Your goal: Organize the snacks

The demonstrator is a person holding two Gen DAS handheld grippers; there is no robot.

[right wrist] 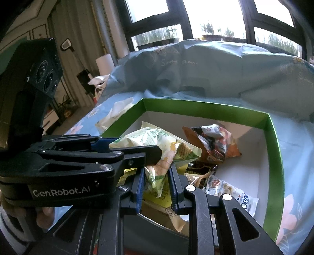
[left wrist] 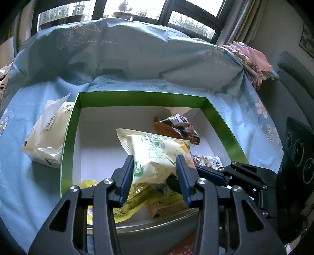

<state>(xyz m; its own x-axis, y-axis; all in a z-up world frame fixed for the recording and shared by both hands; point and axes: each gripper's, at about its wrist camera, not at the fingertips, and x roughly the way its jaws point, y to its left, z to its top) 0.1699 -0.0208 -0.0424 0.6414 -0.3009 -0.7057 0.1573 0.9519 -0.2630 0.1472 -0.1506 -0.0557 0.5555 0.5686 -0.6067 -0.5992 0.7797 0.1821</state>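
Daylight pours through dark-framed windows [left wrist: 127, 11] past the fingers, potted plants [right wrist: 210, 33] outside; a blue flowered sheet [left wrist: 137, 58] covers the furniture ahead.

Blue floral sheet [left wrist: 137, 58] draped over the surface and humped up behind. Tissue pack [left wrist: 47, 135] lying on it at left. Pink cloths [left wrist: 253, 60] piled at right. Window [left wrist: 137, 9] behind, potted plants [left wrist: 123, 9] on the sill
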